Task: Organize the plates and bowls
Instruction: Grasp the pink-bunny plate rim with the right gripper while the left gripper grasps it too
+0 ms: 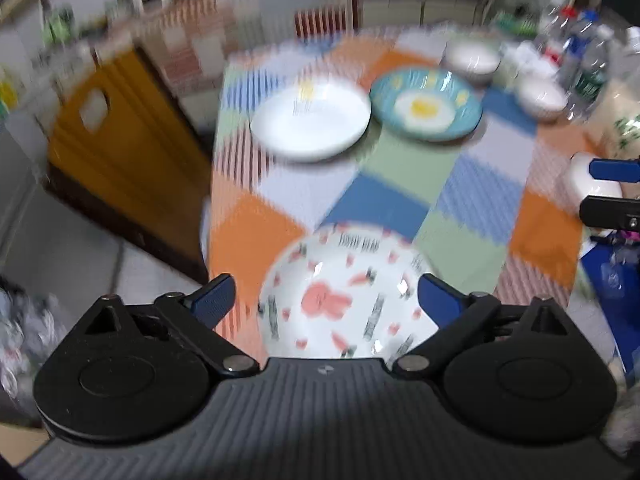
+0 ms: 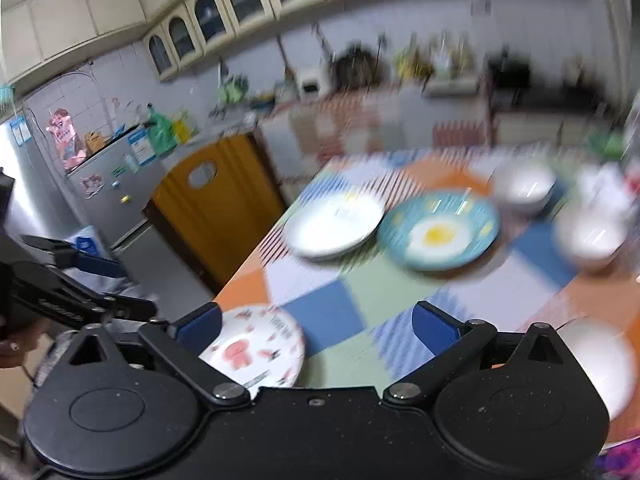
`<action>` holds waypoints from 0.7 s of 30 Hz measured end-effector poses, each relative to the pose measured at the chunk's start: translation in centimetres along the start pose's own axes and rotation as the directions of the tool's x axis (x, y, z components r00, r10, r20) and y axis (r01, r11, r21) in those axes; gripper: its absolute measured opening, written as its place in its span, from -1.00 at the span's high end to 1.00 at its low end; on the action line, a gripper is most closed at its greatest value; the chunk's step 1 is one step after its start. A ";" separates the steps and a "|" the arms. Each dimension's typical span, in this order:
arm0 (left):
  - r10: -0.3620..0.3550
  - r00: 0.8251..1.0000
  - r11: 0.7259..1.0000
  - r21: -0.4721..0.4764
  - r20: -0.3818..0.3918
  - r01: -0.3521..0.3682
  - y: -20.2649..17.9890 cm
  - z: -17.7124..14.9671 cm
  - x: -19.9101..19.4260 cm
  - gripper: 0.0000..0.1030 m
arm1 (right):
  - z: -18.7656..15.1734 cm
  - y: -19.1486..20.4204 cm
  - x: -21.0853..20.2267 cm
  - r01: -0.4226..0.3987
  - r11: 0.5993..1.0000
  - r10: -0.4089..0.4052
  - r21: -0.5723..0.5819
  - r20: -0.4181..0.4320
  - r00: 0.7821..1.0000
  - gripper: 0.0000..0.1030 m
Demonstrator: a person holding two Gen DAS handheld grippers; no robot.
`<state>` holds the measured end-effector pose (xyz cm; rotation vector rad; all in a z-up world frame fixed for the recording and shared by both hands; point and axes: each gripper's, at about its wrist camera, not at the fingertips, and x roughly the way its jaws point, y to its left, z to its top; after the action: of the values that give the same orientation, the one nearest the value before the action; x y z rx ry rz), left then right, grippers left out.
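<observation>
A white plate with a pink rabbit pattern (image 1: 344, 292) (image 2: 256, 348) lies at the near edge of the checkered table (image 1: 400, 200). My left gripper (image 1: 325, 298) hangs just above it, open, a blue pad on either side of the plate. Farther back sit a plain white plate (image 1: 310, 120) (image 2: 334, 226) and a teal plate with an egg design (image 1: 426, 104) (image 2: 438, 232). Two white bowls (image 1: 472, 58) (image 1: 542, 98) stand behind them. My right gripper (image 2: 316, 326) is open over bare cloth, with a third white bowl (image 2: 600, 360) (image 1: 580, 176) just to its right.
Clear plastic bottles (image 1: 580, 52) crowd the table's far right corner. A yellow-brown door panel (image 1: 128, 132) and a grey fridge (image 2: 116, 200) stand left of the table. The left gripper's fingers (image 2: 100, 266) and a hand (image 2: 12, 348) show at the left edge.
</observation>
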<state>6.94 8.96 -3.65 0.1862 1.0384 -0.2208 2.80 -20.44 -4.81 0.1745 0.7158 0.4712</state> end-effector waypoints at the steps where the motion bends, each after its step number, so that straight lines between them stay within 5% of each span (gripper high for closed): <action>1: -0.034 0.999 0.999 -0.010 -0.033 0.034 1.1 0.1 1.3 -0.83 | -0.1 -0.2 1.6 -0.022 1.000 0.022 0.004 -0.033 0.999 -0.83; 6: -0.062 0.988 0.998 0.014 -0.142 0.065 4.1 -0.4 6.5 -0.82 | -2.2 0.7 8.5 -0.122 0.992 0.123 0.018 -0.190 0.974 -0.60; 11: -0.055 0.969 0.998 0.000 -0.242 0.057 6.3 -1.2 11.5 -0.56 | -5.6 2.0 13.2 -0.132 0.990 0.139 0.043 -0.316 0.938 -0.35; 18: -0.118 0.916 0.993 -0.039 -0.384 0.111 7.8 -2.6 15.8 -0.12 | -7.5 2.6 15.6 -0.146 0.985 0.169 0.090 -0.385 0.907 0.21; 21: -0.126 0.921 0.992 -0.036 -0.370 0.121 7.7 -3.3 15.8 0.01 | -7.8 2.5 16.3 -0.113 0.989 0.142 0.095 -0.394 0.908 0.50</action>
<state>13.98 15.75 -18.58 0.1542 1.4316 -0.3007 7.38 -10.57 -19.48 0.1938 1.1296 0.6167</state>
